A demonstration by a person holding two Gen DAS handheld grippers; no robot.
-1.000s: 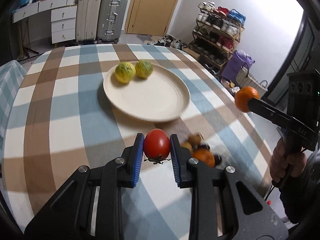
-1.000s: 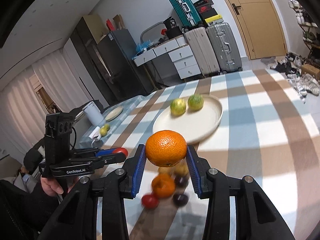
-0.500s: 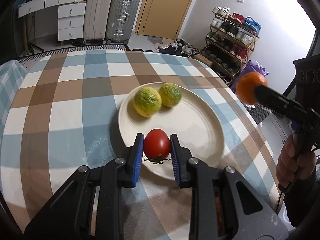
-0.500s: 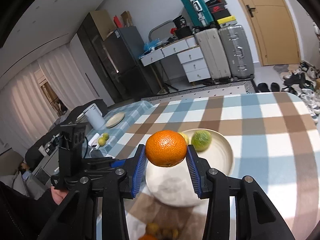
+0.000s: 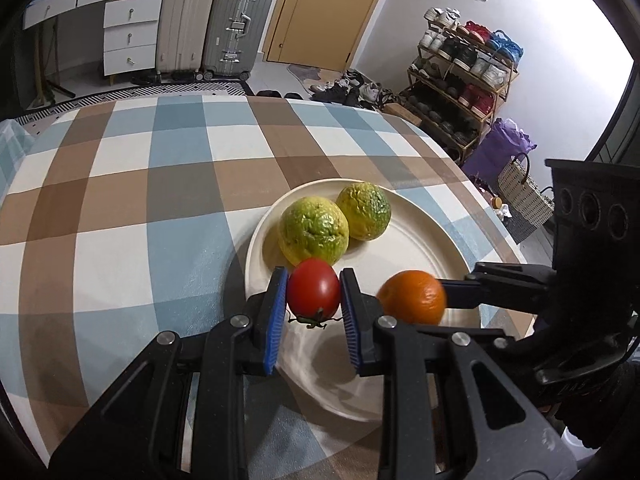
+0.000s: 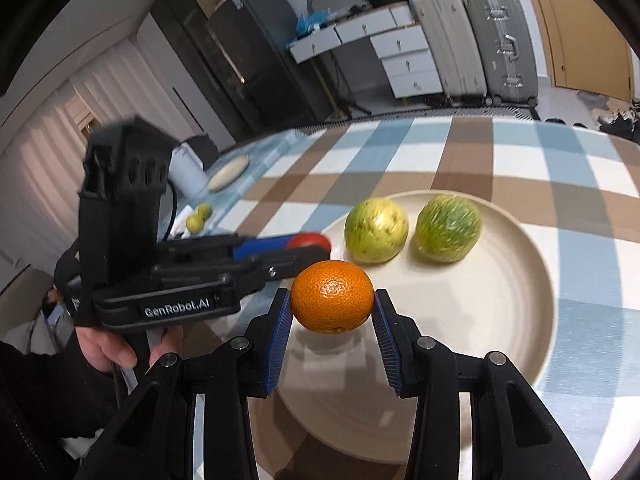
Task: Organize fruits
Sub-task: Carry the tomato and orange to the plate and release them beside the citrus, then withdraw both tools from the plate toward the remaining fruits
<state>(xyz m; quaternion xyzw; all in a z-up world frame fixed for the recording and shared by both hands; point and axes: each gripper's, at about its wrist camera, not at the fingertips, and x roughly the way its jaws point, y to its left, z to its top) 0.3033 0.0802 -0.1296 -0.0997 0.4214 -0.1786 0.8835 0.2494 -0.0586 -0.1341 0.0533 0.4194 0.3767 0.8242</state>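
Observation:
A cream plate (image 5: pixel 424 236) (image 6: pixel 516 292) lies on the checked tablecloth and holds two yellow-green fruits (image 5: pixel 313 230) (image 5: pixel 365 210) (image 6: pixel 376 229) (image 6: pixel 448 228) at its far side. My left gripper (image 5: pixel 313 294) is shut on a red tomato (image 5: pixel 313 289), held just above the plate's near-left rim. In the right wrist view that tomato (image 6: pixel 310 241) shows at the tip of the left gripper. My right gripper (image 6: pixel 332 305) is shut on an orange (image 6: pixel 332 296) (image 5: pixel 412 297), hanging over the plate's near part, right beside the tomato.
The checked table (image 5: pixel 140 200) stretches left and far of the plate. A second table at left holds two small green fruits (image 6: pixel 199 218), a small plate (image 6: pixel 229 168) and a white jug (image 6: pixel 188 168). Suitcases (image 5: pixel 216 20), drawers and a shoe rack (image 5: pixel 464 76) stand behind.
Both grippers moved forward and slightly down from the loose fruit pile to over the plate. The tomato and the orange now hang side by side above the plate's near part.

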